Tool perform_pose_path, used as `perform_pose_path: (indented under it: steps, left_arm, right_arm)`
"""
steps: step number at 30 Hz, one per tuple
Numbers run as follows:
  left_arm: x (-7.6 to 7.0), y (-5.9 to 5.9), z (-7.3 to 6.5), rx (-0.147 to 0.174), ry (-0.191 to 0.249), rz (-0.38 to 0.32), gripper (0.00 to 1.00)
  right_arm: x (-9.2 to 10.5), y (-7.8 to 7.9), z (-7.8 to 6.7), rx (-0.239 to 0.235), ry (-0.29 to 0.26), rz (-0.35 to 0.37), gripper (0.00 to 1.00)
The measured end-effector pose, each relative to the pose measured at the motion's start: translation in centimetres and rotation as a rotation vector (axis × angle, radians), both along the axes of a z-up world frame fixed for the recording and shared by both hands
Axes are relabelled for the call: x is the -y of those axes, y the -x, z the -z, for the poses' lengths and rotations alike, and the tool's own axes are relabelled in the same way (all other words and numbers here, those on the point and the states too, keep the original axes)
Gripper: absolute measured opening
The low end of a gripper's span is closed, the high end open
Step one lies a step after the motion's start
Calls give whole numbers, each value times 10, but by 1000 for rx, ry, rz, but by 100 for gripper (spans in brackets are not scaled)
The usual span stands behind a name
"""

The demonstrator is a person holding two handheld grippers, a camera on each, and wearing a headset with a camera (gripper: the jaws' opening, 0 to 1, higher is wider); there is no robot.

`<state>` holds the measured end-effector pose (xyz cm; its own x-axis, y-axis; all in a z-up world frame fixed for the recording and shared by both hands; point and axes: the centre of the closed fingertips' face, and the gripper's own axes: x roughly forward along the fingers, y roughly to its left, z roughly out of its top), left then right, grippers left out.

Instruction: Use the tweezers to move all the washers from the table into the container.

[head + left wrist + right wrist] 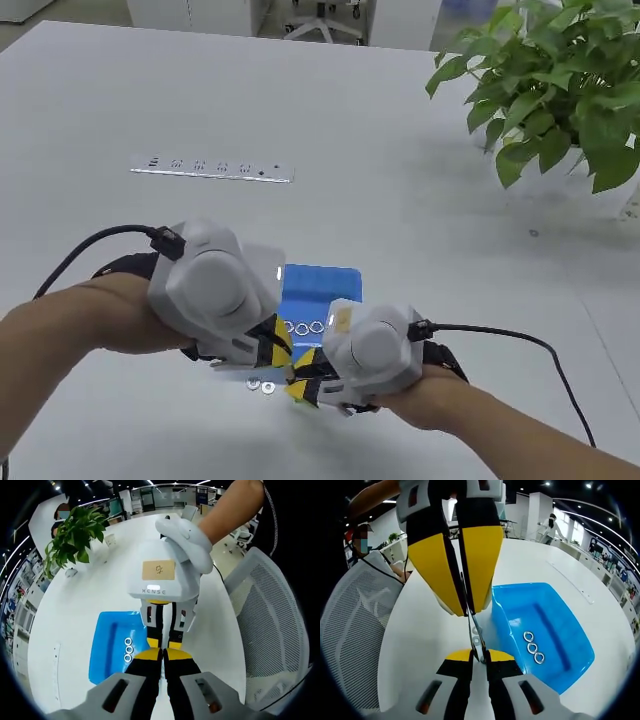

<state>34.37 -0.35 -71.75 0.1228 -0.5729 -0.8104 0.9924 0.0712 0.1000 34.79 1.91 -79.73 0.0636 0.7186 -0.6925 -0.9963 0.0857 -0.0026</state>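
Washers (261,385) outstanding: two. White surface (420,200) carries everything. Potted plant (560,90) stands well apart and is no obstruction. Blue container (320,283), holding three washers (532,646) in a row, sits just beyond the fingers. Left gripper (275,345) and right gripper (303,382) meet tip to tip. Both sets of fingers appear pressed onto the tweezers (472,630), whose long axis runs gripper to gripper. The loose pair lies just beside the tips, nearer the left gripper, on the person's side of the container.

left claw (162,654) – grey shell, black-yellow jaws | right claw (479,656) – same, tan label (158,570) | black cables (500,335)
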Motion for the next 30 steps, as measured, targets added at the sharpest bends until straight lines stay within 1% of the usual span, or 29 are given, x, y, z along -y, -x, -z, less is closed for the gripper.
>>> perform_pose_path:
  steps: [6, 15, 23, 30]
  left_arm:
    - [3, -2, -1, 2, 5, 3, 6]
    - [5, 0, -2, -2, 11, 7, 6]
    - [4, 1, -2, -2, 5, 11, 5]
    - [6, 3, -4, 6, -6, 21, 6]
  right_arm:
    - [1, 0, -1, -8, -6, 15, 11]
    - [1, 2, -2, -30, -11, 42, 10]
    - [1, 3, -2, -26, -1, 28, 10]
    - [3, 5, -4, -23, -4, 28, 10]
